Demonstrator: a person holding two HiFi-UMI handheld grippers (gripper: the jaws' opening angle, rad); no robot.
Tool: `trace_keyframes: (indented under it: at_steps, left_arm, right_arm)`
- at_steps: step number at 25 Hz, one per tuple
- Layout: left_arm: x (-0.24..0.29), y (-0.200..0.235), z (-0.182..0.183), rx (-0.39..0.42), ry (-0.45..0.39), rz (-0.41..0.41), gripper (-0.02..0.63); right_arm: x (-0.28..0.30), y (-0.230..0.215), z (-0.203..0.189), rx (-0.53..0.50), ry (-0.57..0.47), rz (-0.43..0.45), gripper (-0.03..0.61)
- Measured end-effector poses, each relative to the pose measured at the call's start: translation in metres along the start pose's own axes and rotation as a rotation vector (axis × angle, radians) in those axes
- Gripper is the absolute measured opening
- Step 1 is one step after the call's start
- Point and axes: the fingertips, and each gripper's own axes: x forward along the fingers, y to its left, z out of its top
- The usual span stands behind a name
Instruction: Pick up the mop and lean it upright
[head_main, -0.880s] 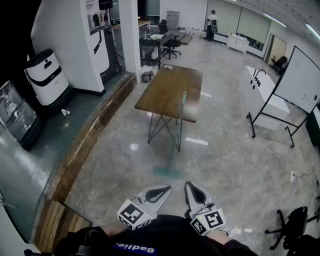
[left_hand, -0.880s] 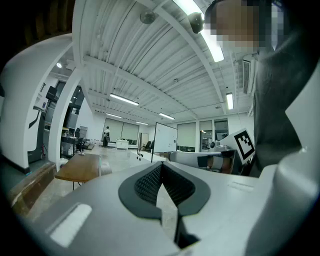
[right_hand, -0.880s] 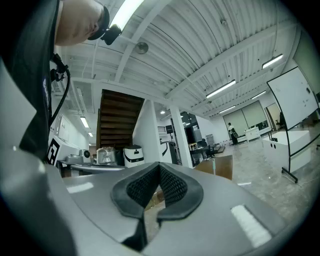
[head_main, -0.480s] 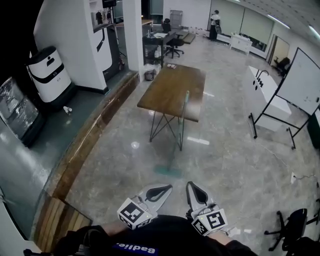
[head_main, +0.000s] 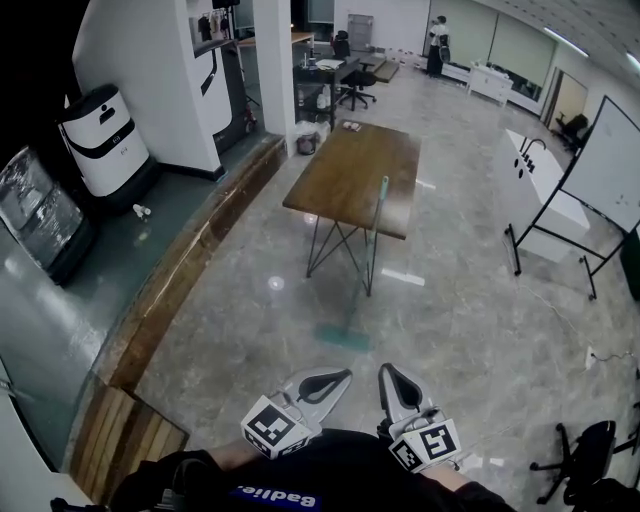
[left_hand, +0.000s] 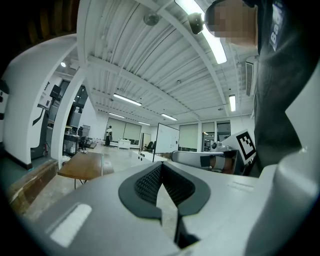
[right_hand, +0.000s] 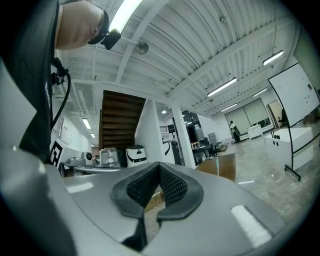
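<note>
Mop position: the pale-teal long-handled mop (head_main: 369, 256) stands at the near edge of the brown wooden counter on thin black wire legs (head_main: 350, 170). Its flat teal head (head_main: 342, 337) lies on the grey marble floor (head_main: 470, 320) just in front of the counter. The handle's top appears to rest against the counter's edge. Long axis: steep, close to upright, tilting toward the counter and slightly right. Judgement: it looks already leaned.

Tongs: the left tongs (head_main: 328, 380) and right tongs (head_main: 388, 378) sit level, low at the person's front, well apart from the counter and the mop. Both pairs are closed pad to pad with nothing between them.

Key relation: the mop is straight ahead. Its head is roughly in line with the left tongs and its handle top with the right tongs, so neither is clearly nearer. Any grip calls for an approach and opened jaws first.
</note>
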Motion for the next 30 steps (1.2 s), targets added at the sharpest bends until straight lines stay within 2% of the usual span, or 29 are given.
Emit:
trace_keyframes:
  at_steps: [4, 12, 30]
  left_arm:
    - [-0.007, 0.002, 0.0, -0.027, 0.005, 0.007, 0.02]
    - [-0.019, 0.013, -0.002, -0.023, 0.016, 0.028, 0.02]
    - [-0.082, 0.082, 0.002, -0.022, 0.003, 0.05, 0.02]
  right_arm:
    - [0.004, 0.009, -0.003, -0.005, 0.007, 0.021, 0.005]
    - [0.017, 0.018, -0.011, 0.001, 0.022, 0.025, 0.005]
    - [0.086, 0.069, -0.029, 0.014, 0.028, 0.018, 0.005]
